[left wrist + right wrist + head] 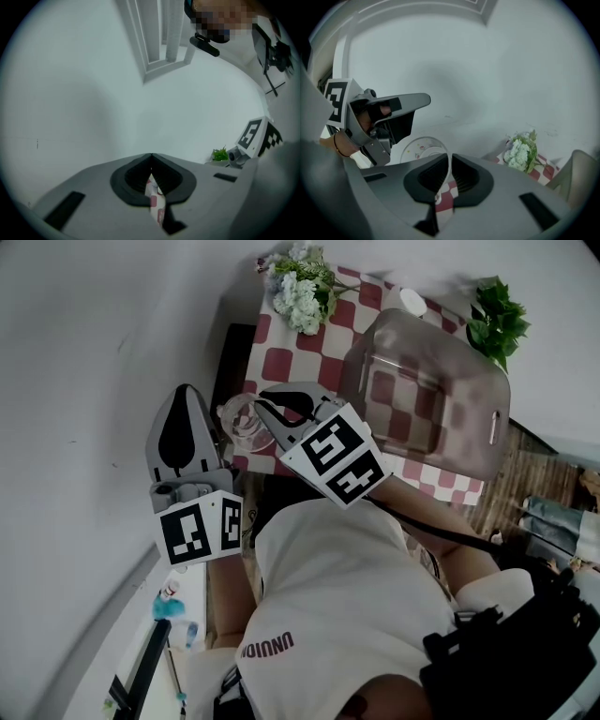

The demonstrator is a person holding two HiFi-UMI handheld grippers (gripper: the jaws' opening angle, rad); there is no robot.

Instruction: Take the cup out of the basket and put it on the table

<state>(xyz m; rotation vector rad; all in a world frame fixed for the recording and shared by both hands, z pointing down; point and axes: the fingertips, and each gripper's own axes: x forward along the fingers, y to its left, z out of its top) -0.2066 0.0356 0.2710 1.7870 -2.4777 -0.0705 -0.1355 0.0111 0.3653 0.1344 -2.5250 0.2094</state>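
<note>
Cup (419, 149) rim pinched by right hand-held gripper (450, 157); left hand-held gripper (151, 157) clenched, empty

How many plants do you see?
2: white flowers at the far left corner of the table, and a green leafy plant by its far right corner. Others may be hidden behind the person.

Soft, cool, even light fills all three views, leaving only faint, diffuse shadows on the white wall (520, 61). Both gripper views bend strongly and darken to black corners. The clear cup (423, 149) and basket (487, 399) carry a mild sheen.
</note>
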